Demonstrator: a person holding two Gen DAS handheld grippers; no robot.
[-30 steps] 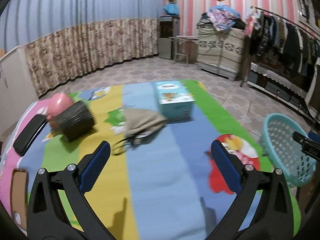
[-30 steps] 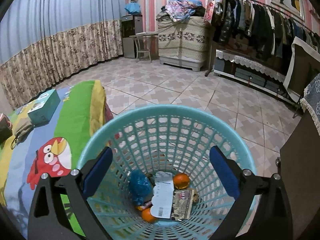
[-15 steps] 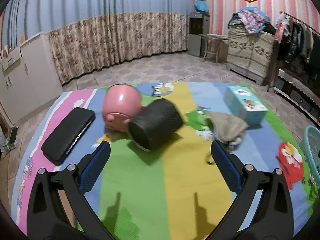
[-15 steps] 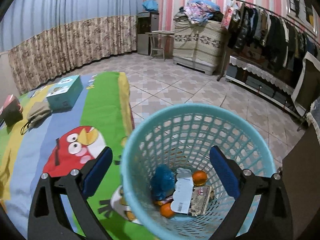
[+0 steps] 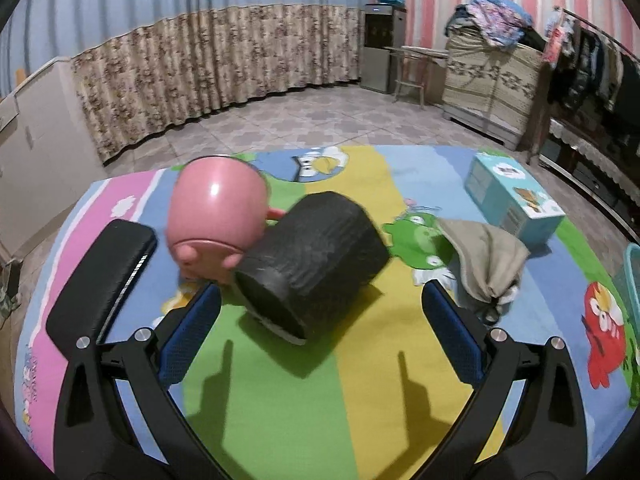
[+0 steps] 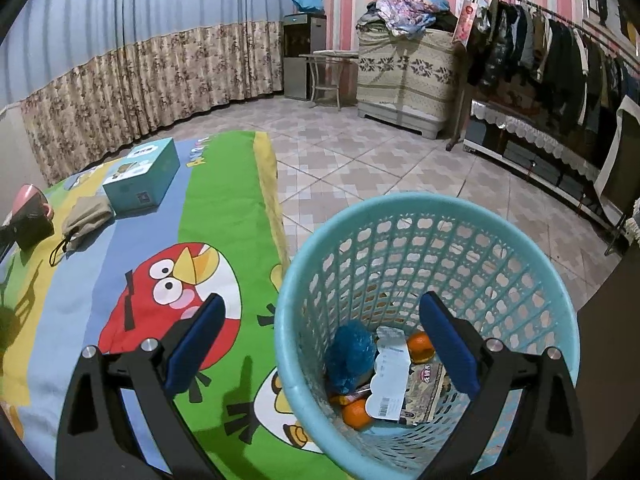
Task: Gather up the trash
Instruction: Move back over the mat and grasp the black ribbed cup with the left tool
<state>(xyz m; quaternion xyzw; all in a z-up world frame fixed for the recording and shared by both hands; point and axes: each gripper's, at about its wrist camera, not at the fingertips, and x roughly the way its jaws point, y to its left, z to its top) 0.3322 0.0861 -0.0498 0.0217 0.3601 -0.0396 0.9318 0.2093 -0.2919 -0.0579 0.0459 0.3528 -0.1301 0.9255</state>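
The left gripper [image 5: 320, 320] hung spread wide before a black cylinder [image 5: 312, 264]; the right gripper [image 6: 320, 336], also spread and empty, hung over the basket [image 6: 520, 248].

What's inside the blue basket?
In the basket: a blue crinkly wrapper, two oranges, a white paper slip and a printed packet. Anything beneath them is hidden.

Black cylinder [image 5: 312, 264] against pink cup [image 5: 216, 216] blocks ahead; bare mat [image 5: 280, 408] in front; basket [image 6: 400, 208] mouth unobstructed.
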